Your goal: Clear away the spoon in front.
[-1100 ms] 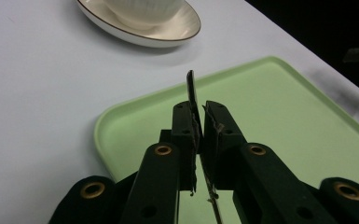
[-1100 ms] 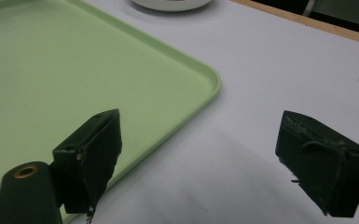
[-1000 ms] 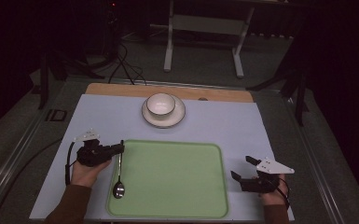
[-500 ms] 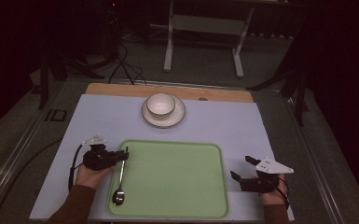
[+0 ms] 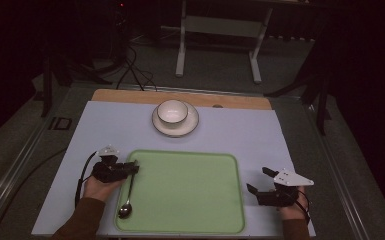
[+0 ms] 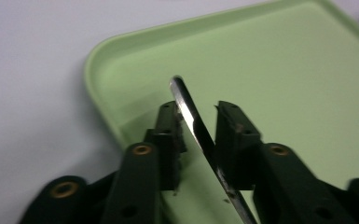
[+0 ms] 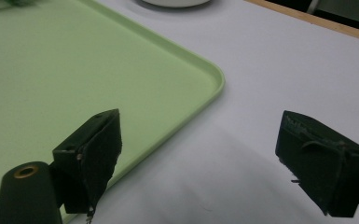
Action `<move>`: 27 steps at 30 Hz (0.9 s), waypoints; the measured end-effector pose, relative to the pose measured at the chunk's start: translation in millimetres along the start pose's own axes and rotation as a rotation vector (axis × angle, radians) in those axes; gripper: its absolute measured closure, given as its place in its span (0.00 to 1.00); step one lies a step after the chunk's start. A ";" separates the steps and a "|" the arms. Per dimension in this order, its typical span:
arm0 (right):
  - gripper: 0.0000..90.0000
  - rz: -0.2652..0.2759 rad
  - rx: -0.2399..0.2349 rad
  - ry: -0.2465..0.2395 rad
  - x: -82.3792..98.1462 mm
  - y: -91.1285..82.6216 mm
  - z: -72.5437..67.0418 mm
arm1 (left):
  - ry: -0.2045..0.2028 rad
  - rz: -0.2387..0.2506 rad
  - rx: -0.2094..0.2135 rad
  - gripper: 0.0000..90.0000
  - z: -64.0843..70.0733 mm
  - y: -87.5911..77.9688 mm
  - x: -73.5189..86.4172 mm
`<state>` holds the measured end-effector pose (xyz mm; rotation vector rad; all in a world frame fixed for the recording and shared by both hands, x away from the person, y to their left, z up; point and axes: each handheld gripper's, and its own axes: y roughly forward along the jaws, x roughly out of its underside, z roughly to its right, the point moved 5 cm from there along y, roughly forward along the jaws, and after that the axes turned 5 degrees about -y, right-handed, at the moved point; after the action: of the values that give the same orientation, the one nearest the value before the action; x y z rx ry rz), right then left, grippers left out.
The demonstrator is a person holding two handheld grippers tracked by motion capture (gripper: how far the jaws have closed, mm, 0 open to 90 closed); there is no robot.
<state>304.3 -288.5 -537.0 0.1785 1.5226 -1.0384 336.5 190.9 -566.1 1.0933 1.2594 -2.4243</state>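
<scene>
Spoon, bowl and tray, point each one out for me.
Spoon [image 5: 125,210], high view, on its bowl end.
Bowl [image 5: 172,112], high view, on its inside.
Tray [image 5: 190,192], high view, on its bare floor.

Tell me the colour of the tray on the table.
The tray is pale green, plain with no pattern; it shows best in the high view.

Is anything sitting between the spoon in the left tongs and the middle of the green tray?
Nothing visible. The left tongs have the spoon handle between them at the green tray's left edge, and the tray floor is bare. The bowl on its saucer sits beyond the tray's far edge.
</scene>
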 end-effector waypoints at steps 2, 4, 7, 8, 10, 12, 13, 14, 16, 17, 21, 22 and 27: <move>0.16 0.000 -0.001 0.000 -0.1 0.1 0.0 | 0.009 0.000 -0.023 0.67 -0.3 0.9 -0.5; 0.16 -0.001 -0.002 -0.003 0.0 0.2 0.1 | 0.009 0.010 -0.027 0.61 0.7 1.2 -2.0; 0.16 -0.002 -0.004 -0.006 -0.1 0.5 0.0 | 0.034 0.019 -0.049 0.52 3.0 1.9 -3.9; 0.16 -0.002 -0.004 -0.007 -0.1 0.6 0.0 | 0.040 0.022 -0.051 0.49 4.1 2.5 -4.5; 0.16 -0.003 -0.004 -0.009 -0.2 0.6 0.1 | 0.057 0.023 -0.060 0.43 6.3 3.5 -5.0; 0.16 -0.003 -0.005 -0.009 -0.3 0.6 0.1 | 0.080 0.026 -0.081 0.38 7.9 3.7 -5.5; 0.16 -0.003 -0.005 -0.009 -0.3 0.6 0.1 | 0.080 0.026 -0.081 0.37 7.9 3.7 -5.5; 0.16 -0.003 -0.005 -0.008 -0.4 0.7 0.1 | 0.080 0.026 -0.081 0.37 7.9 3.7 -5.5; 0.16 -0.002 -0.006 -0.008 -0.7 0.7 -0.2 | 0.090 0.053 -0.107 0.36 7.8 -0.1 -8.1; 0.16 -0.003 -0.006 -0.007 -0.8 0.7 -0.3 | 0.088 0.061 -0.110 0.36 7.4 -1.8 -9.2; 0.16 -0.002 -0.005 -0.009 -0.7 1.1 0.3 | 0.098 0.111 -0.133 0.36 5.9 -10.2 -13.9; 0.16 -0.003 -0.005 -0.008 -0.6 1.2 0.3 | 0.101 0.118 -0.144 0.36 5.8 -11.6 -14.5; 0.16 -0.003 -0.005 -0.009 -0.7 1.1 0.8 | 0.134 0.169 -0.211 0.35 5.0 -22.4 -19.4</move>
<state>305.8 -288.1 -536.9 0.1682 1.5176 -1.0362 336.9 198.0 -536.9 1.2612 1.3660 -2.0736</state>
